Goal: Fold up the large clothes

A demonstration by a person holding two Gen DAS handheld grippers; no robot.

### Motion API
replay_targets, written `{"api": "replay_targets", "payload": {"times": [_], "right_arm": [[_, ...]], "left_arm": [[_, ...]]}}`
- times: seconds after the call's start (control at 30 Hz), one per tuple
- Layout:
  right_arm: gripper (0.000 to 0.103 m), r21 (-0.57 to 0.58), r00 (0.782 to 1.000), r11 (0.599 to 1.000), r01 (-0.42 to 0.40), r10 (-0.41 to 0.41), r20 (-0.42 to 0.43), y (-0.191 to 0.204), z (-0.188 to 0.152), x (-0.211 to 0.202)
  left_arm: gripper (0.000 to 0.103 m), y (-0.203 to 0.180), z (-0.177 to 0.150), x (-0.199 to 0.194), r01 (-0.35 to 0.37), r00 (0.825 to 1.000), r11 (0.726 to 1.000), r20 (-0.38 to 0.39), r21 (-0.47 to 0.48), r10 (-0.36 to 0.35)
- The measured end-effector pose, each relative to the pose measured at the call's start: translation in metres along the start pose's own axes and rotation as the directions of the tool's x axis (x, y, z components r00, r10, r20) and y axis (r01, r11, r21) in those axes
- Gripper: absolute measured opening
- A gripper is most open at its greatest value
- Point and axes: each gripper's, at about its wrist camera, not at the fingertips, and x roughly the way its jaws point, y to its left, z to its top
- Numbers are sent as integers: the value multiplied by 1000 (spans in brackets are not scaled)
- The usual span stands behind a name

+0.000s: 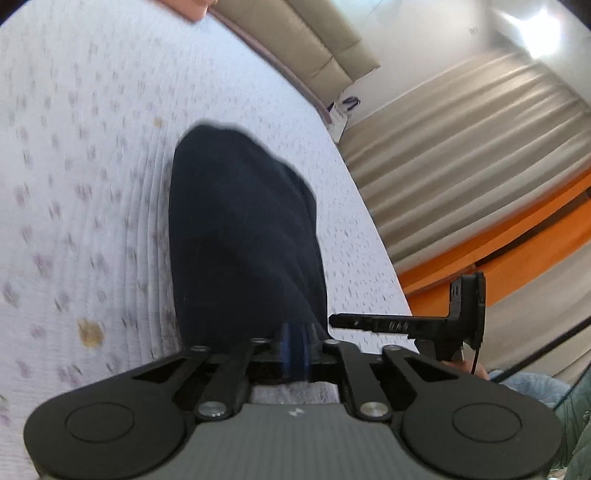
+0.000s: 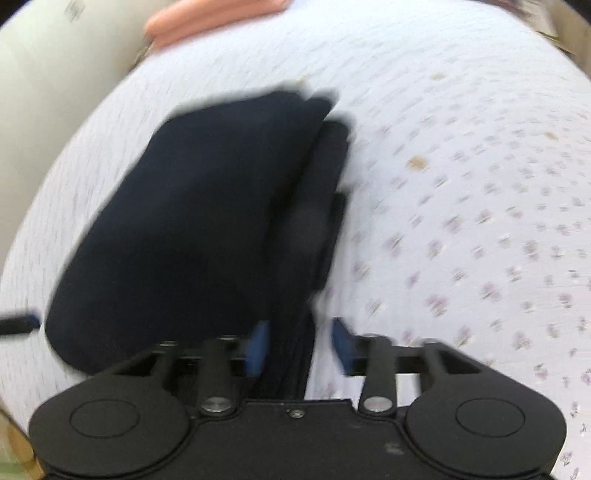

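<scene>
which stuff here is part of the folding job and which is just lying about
Part of the job:
- dark navy garment, lying folded on the bed sheet
- left gripper, jaws nearly closed on the garment's near edge
- right gripper, jaws apart with dark fabric between them

Just lying about:
- pink pillow
- beige headboard
- curtain
- white bag

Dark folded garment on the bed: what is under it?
The dark folded garment lies on a white bedspread printed with small flowers, which shows all around it. Whatever sits directly beneath the garment is covered, so nothing else can be confirmed there.
</scene>
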Motion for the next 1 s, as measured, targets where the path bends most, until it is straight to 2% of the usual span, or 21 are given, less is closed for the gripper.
{"api": "replay_targets", "payload": {"times": [0.03,0.1,0.17,0.23,0.3,0.37,0.47,0.53,0.63,0.83,0.87,0.9,0.93,1.0], "right_arm": [[76,38,999,999,-13,12,31,-5,8,-3],[77,57,997,997,-43,39,65,-7,21,-4],[80,42,993,996,-75,71,93,-3,33,-2],[82,26,988,993,-114,111,105,4,43,4],[85,-2,986,992,-126,126,112,12,48,13],[86,-26,984,991,-129,131,118,21,44,21],[87,-26,984,989,-148,150,100,25,43,31],[88,-6,986,989,-151,151,74,19,38,40],[89,23,986,987,-162,161,40,10,36,56],[95,86,966,963,-257,259,-19,-13,41,74],[96,93,968,965,-244,248,-29,-16,43,74],[103,99,976,973,-208,213,-39,-18,44,71],[103,101,982,979,-179,184,-49,-21,45,72],[103,145,974,969,-201,214,-75,-31,43,74]], "left_arm": [[21,-7,7,-6,-18,1000,1000,22,18,17],[39,-16,23,-13,-48,997,998,66,31,45],[70,-22,40,-12,-83,991,996,107,41,78],[78,-22,56,-5,-140,980,989,147,38,133],[78,-14,72,7,-173,972,985,165,10,169],[78,4,88,24,-188,970,980,142,-63,196],[78,34,107,52,-146,986,978,57,-152,156],[78,47,111,65,-131,990,973,28,-192,139],[78,61,112,83,-127,992,969,-13,-211,128],[79,70,106,104,-148,988,968,-69,-202,137],[79,73,106,107,-151,987,966,-81,-208,137],[79,76,106,111,-159,986,965,-87,-211,143],[79,77,106,114,-166,984,964,-91,-209,150],[80,76,107,121,-166,984,966,-94,-196,150]]}}
